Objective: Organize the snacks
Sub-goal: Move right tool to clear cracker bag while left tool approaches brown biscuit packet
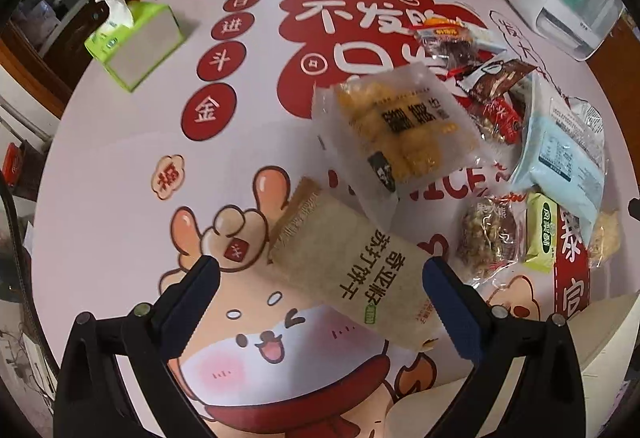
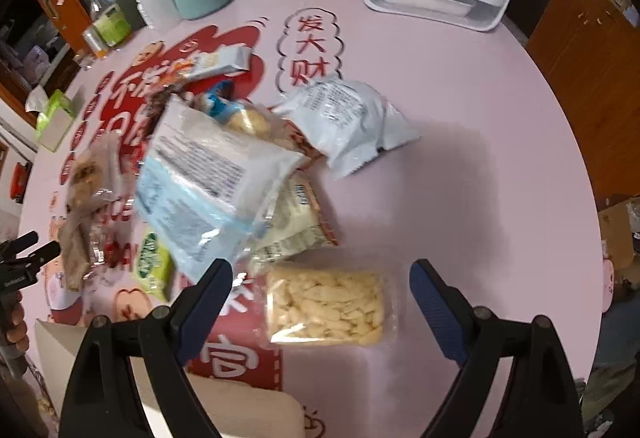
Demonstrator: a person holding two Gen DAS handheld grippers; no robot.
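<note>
The cracker pack (image 1: 352,270) lies flat on the round worktop (image 1: 120,198), right between the two fingers of the left claw (image 1: 322,288), which is spread wide and holds nothing. It looks light and crinkly, and the crackers inside would likely snap if squeezed hard — so a soft pinch across its narrow middle seems best, since the shiny wrap may slip. At about 1 o'clock from it sits a clear bag of yellow puffs (image 1: 396,130), partly on top of its far end, so a lift could drag that bag along. Over at 3 o'clock is the rest of the snack pile (image 1: 532,142), all small soft packets lying on each other. In the right wrist view, a clear tray of pale puffed sticks (image 2: 330,304) rests on the worktop between the fingers of the right claw (image 2: 322,288), which is also wide and empty — the tray looks stiff but thin, and its long sides seem the safest place to hold. A green tissue box (image 1: 136,42) stands well apart at 10 o'clock.
</note>
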